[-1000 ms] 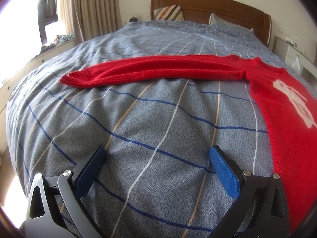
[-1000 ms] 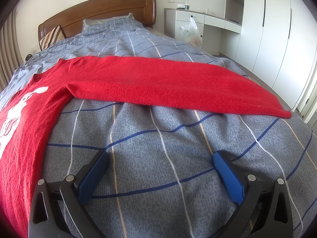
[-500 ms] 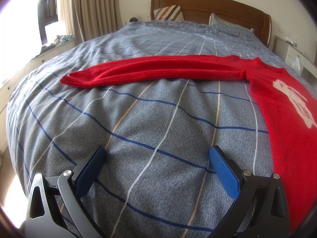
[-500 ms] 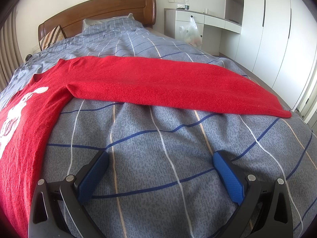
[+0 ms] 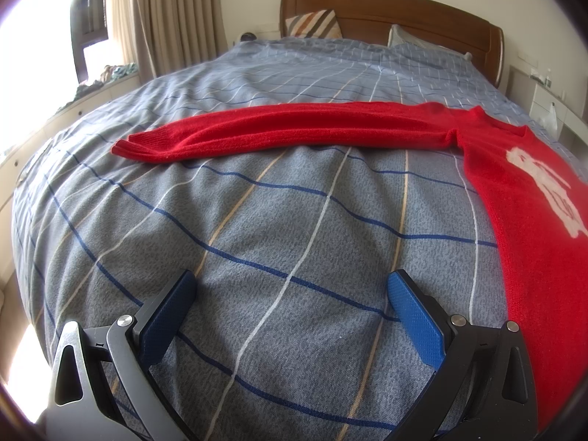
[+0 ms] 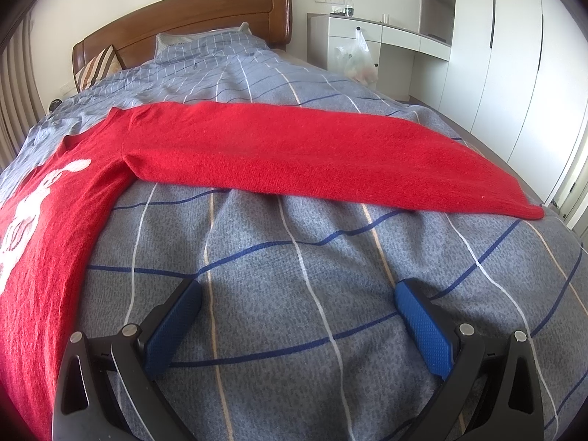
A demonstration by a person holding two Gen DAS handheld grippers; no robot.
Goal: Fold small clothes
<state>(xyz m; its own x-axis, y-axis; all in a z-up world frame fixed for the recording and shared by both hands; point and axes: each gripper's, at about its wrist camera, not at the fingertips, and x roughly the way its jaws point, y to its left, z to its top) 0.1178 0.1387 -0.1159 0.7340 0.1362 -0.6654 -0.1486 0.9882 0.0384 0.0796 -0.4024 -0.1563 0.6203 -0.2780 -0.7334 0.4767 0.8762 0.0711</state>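
A red knit sweater with a white animal print lies spread flat on the bed. In the left wrist view its body [image 5: 533, 220] is at the right and one sleeve [image 5: 286, 132] stretches left. In the right wrist view the body [image 6: 44, 228] is at the left and the other sleeve [image 6: 312, 158] stretches right. My left gripper [image 5: 292, 286] is open and empty over bare cover, short of the sleeve. My right gripper [image 6: 298, 296] is open and empty, also short of its sleeve.
The bed has a grey-blue checked cover [image 5: 257, 239], pillows [image 5: 312, 24] and a wooden headboard [image 6: 183, 18]. Curtains and a bright window [image 5: 55, 55] stand to the left. A white desk with a plastic bag [image 6: 358, 58] and white wardrobes [image 6: 514, 55] stand to the right.
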